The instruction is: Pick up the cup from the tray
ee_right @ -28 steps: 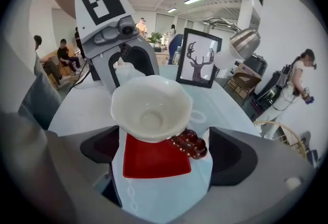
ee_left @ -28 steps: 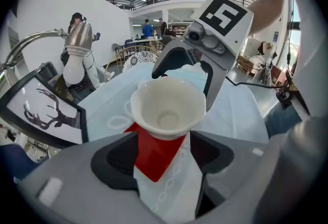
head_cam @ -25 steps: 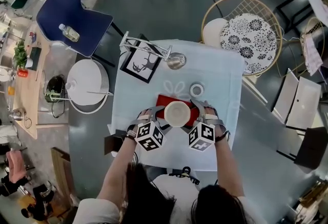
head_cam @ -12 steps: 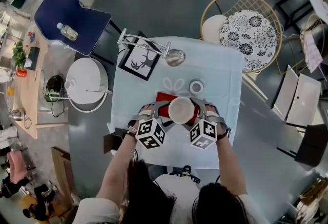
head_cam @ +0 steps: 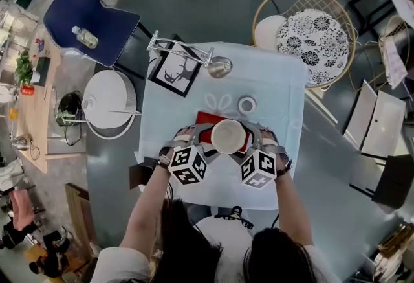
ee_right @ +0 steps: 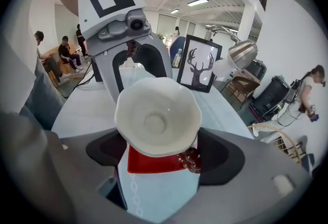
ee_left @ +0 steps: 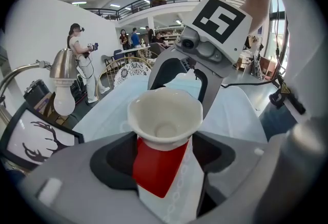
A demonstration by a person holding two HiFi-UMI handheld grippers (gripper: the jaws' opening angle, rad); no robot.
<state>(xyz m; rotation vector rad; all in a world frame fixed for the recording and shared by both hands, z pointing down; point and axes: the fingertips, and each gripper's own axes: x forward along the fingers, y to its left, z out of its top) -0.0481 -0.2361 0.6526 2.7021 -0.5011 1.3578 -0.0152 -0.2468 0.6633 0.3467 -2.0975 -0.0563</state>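
Observation:
A white flared cup (head_cam: 228, 136) hangs just above the red tray (head_cam: 206, 119) on the pale blue table. My left gripper (head_cam: 206, 138) is shut on the cup's left side. My right gripper (head_cam: 250, 138) holds its right side, and its jaws have just been closing with the cup between them. In the left gripper view the cup (ee_left: 165, 118) rises from between the dark pads, with the tray (ee_left: 156, 169) below it. The right gripper view shows the cup (ee_right: 156, 121) the same way, above the tray (ee_right: 146, 161). The cup's base is hidden by the jaws.
A brown beaded object (ee_right: 190, 160) lies at the tray's edge. On the table (head_cam: 278, 90) stand a deer picture frame (head_cam: 174, 74), a metal desk lamp (head_cam: 220, 67) and a small white ring (head_cam: 246, 105). A wicker chair (head_cam: 314, 39) is behind the table and a white round fan (head_cam: 110, 103) to its left.
In the head view the cup looks bigger and sits slightly further up the picture, raised off the red tray. Both grippers have kept to its sides and moved little.

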